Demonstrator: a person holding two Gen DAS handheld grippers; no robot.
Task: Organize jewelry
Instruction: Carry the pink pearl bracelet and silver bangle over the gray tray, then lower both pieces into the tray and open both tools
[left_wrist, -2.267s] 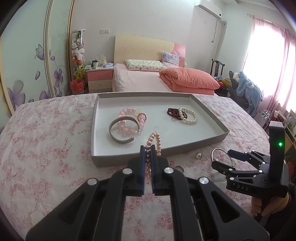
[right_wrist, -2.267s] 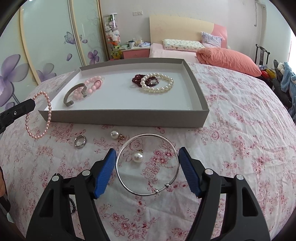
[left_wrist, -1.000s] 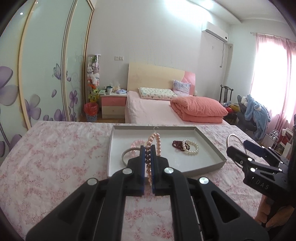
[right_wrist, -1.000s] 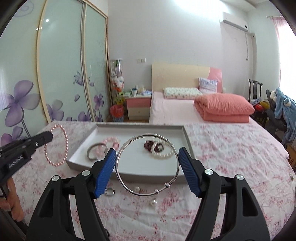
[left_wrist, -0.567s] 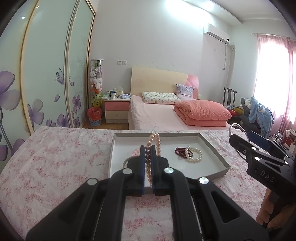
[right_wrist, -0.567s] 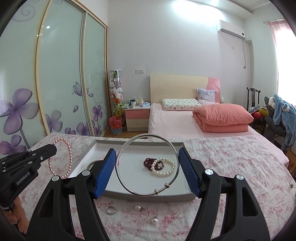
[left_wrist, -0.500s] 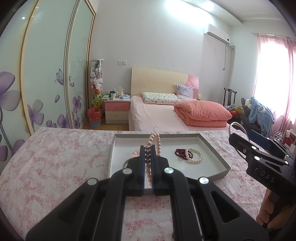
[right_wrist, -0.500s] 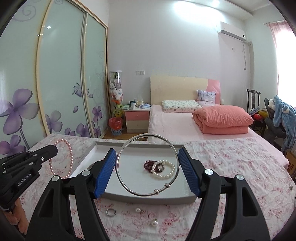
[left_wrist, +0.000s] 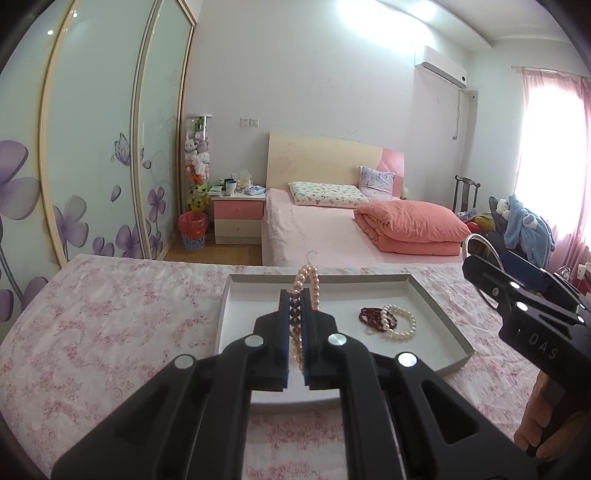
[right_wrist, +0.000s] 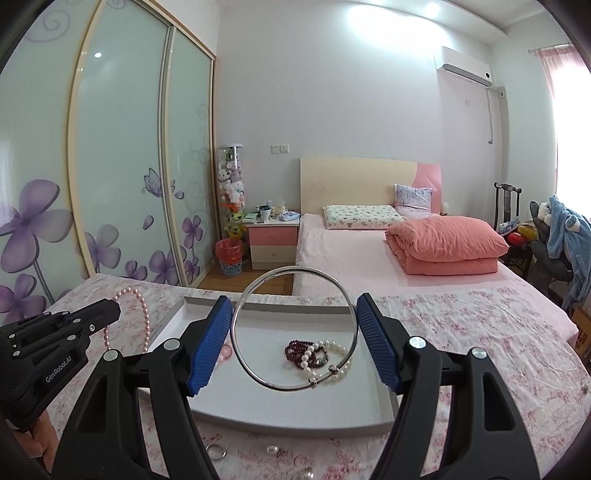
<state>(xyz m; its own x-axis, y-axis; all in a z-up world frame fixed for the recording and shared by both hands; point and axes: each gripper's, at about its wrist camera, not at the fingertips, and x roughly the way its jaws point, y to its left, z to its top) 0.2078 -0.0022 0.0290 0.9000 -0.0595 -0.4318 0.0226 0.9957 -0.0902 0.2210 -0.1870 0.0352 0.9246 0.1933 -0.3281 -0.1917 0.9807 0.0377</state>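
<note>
My left gripper is shut on a pink pearl bracelet and holds it in the air above the grey tray. In the right wrist view the bracelet hangs at the left gripper's tip. My right gripper is shut on a thin silver bangle, held wide between its blue pads, above the tray. A white pearl bracelet and a dark red bead bracelet lie in the tray.
The tray rests on a table with a pink floral cloth. A silver ring and loose pearl earrings lie on the cloth in front of the tray. A pink bed stands behind.
Both grippers have risen from the cloth with their pieces and now hang higher over the tray. The left one has edged forward in the last half second.
</note>
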